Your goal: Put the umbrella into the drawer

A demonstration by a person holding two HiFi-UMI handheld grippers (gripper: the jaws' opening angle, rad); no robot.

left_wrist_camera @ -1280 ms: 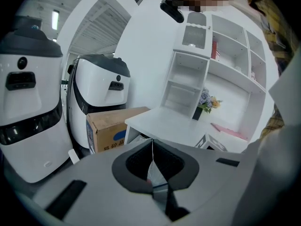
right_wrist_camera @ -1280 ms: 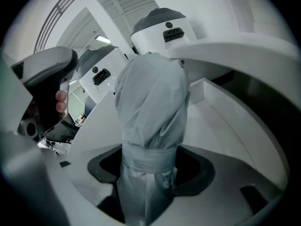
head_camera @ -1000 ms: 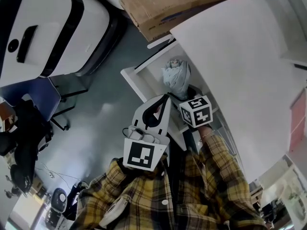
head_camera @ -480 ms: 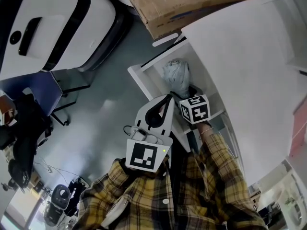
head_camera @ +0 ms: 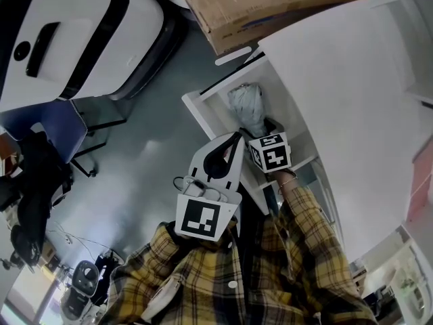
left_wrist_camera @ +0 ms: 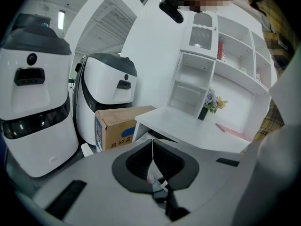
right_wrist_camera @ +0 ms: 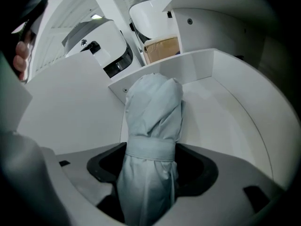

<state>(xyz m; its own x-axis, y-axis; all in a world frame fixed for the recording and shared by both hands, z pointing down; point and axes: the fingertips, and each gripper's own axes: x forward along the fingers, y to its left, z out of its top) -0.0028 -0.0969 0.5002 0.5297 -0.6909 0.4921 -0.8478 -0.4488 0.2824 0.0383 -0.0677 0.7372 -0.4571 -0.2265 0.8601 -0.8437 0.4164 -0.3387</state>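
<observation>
The folded pale grey umbrella [head_camera: 247,109] lies tip-first in the open white drawer [head_camera: 206,107] below the desk. My right gripper [head_camera: 262,131] is shut on its lower part, its marker cube just behind. In the right gripper view the umbrella [right_wrist_camera: 153,117] fills the middle, its strap wrapped around it level with the jaws of the right gripper [right_wrist_camera: 149,171], and the drawer's walls [right_wrist_camera: 225,107] curve around it. My left gripper [head_camera: 235,138] hovers beside the drawer's near edge, shut on nothing; in its own view the left gripper [left_wrist_camera: 152,147] has its jaws meeting in a thin line.
A white desk top [head_camera: 352,100] overhangs the drawer. A cardboard box [head_camera: 270,5] stands on the floor behind it, beside a large white machine [head_camera: 74,39]. A blue chair [head_camera: 47,131] is at the left. Shelves with a small flower pot [left_wrist_camera: 214,101] rise above the desk.
The right gripper has shifted slightly up and left with the umbrella, deeper over the drawer. The left gripper has stayed shut in about the same place.
</observation>
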